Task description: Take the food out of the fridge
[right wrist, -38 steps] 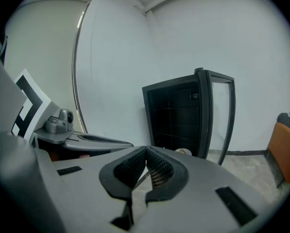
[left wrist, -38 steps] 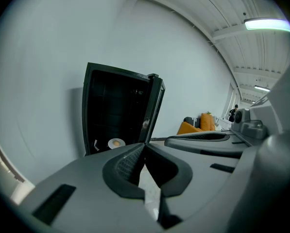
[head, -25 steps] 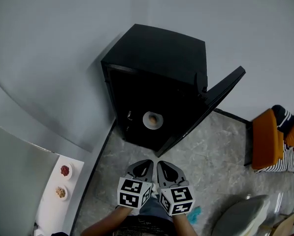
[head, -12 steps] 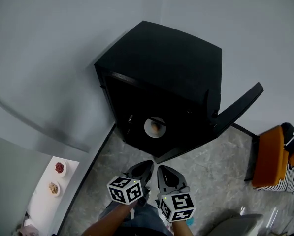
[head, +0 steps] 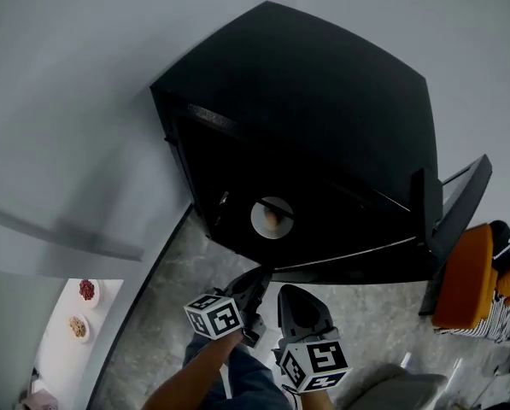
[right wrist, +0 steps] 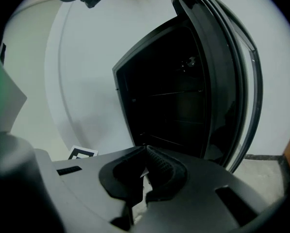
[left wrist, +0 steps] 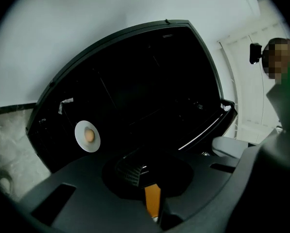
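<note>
One black box-shaped fridge with one open door; one round white plate inside it, carrying one small tan piece of food; two small white dishes on the white tabletop, one with red contents and one with tan contents; two black hand-held grippers, the left gripper and the right gripper, each bearing one marker cube.
</note>
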Motion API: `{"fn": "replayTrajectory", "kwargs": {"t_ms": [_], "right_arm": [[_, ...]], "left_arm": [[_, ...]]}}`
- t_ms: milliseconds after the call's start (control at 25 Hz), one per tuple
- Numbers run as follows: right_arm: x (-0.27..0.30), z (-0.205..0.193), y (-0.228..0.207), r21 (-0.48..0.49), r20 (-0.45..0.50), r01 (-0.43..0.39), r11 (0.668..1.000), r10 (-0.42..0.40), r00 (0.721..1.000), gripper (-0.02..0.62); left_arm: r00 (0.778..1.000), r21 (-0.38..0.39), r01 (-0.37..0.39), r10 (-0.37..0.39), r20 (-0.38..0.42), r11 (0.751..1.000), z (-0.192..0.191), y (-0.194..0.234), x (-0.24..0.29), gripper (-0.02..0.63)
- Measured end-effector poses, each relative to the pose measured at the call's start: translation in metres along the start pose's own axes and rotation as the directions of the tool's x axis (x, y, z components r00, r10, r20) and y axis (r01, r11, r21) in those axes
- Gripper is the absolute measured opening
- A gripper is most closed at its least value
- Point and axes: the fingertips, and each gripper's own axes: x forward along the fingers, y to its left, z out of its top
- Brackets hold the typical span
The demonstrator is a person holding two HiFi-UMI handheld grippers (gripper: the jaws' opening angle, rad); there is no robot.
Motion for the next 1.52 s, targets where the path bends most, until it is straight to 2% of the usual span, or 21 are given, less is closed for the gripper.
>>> {"fn": "replayTrajectory", "kwargs": {"t_ms": [240, 600, 680, 760, 880, 1120, 1360, 1520], "right_arm": [[0.031, -0.009, -0.001, -0.051, -0.026, 0.014, 0.999, -0.016, 1.0, 0.02], [0.064, -0.041, 0.002, -0.103, -0.051, -0.016, 0.995, 0.01, 0.999, 0.02], [0.072, -0.048, 0.001, -0.115, -0.051, -0.022, 0.993, 0.017, 0.999, 0.02], [0.078, -0.056, -0.002, -0.125, -0.054, -0.023, 0.992, 0.017, 0.998, 0.02], [0.087, -0.069, -0.006, -0.129, -0.053, -0.02, 0.991, 0.014, 0.998, 0.02], [0.105, -0.08, -0.017, -0.142, -0.023, -0.004, 0.99, 0.0, 1.0, 0.02], [0.114, -0.095, -0.031, -0.135, -0.014, 0.024, 0.991, -0.026, 1.0, 0.02], [0.116, -0.1, -0.041, -0.131, -0.01, 0.043, 0.991, -0.044, 0.999, 0.02]], "left_arm": [[0.998, -0.091, 0.041, -0.038, 0.04, 0.995, 0.004, 0.051, 0.022, 0.014], [0.998, -0.145, -0.008, 0.018, 0.067, 0.989, -0.006, 0.139, 0.05, 0.016], [0.998, -0.133, -0.022, 0.029, 0.052, 0.991, -0.011, 0.154, 0.057, 0.038], [0.999, -0.132, -0.026, 0.031, 0.042, 0.991, -0.015, 0.167, 0.064, 0.093], [0.998, -0.163, -0.029, 0.038, 0.05, 0.986, -0.018, 0.187, 0.071, 0.102], [0.997, -0.267, -0.011, 0.031, 0.073, 0.964, -0.024, 0.22, 0.095, 0.153], [0.996, -0.327, 0.02, 0.009, 0.086, 0.945, -0.028, 0.235, 0.119, 0.155], [0.998, -0.335, 0.011, 0.009, 0.057, 0.942, -0.035, 0.242, 0.133, 0.155]]}}
